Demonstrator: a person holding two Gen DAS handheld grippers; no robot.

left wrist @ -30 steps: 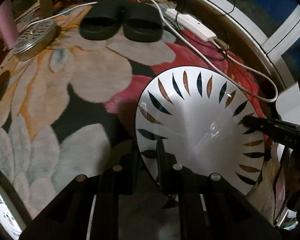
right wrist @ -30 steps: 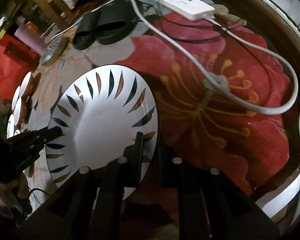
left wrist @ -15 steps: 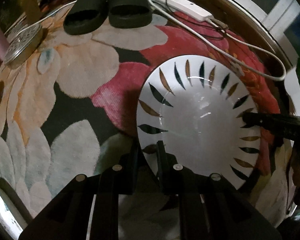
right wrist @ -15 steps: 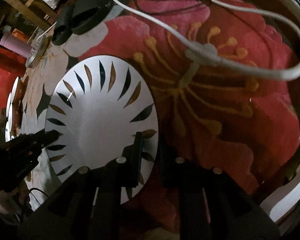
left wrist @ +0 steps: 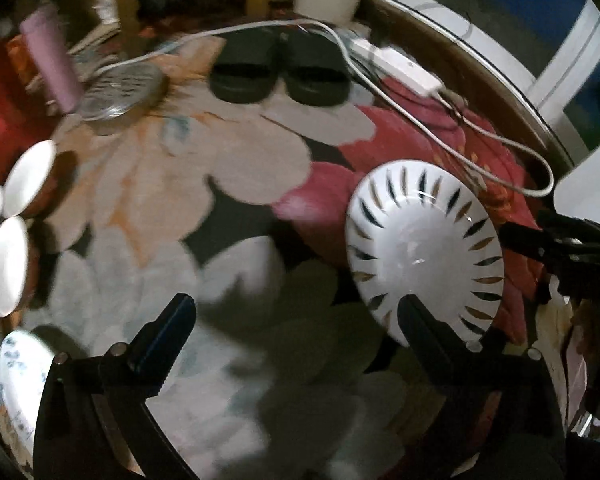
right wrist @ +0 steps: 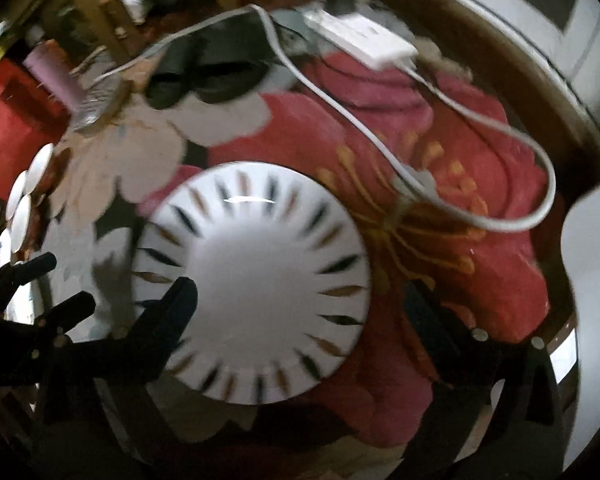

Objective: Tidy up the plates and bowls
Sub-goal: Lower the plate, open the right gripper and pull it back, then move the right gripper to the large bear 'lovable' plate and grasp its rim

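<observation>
A white plate with dark and gold leaf marks (left wrist: 424, 252) lies flat on the flowered rug; it also shows in the right wrist view (right wrist: 256, 280). My left gripper (left wrist: 296, 320) is open and empty, its right finger over the plate's near edge. My right gripper (right wrist: 300, 300) is open and empty, its left finger over the plate's left side. Several small white bowls (left wrist: 10, 232) and a blue-patterned plate (left wrist: 18, 372) sit at the far left.
Black slippers (left wrist: 278, 74), a white power strip (left wrist: 404, 68) with a looping cable (left wrist: 500, 176), a metal lid (left wrist: 120, 92) and a pink bottle (left wrist: 54, 64) lie at the rug's far side. A white object (right wrist: 592, 264) stands at the right.
Both grippers were shut on the plate's rim and have opened wide. The plate now rests on the rug, and both cameras have pulled back and up.
</observation>
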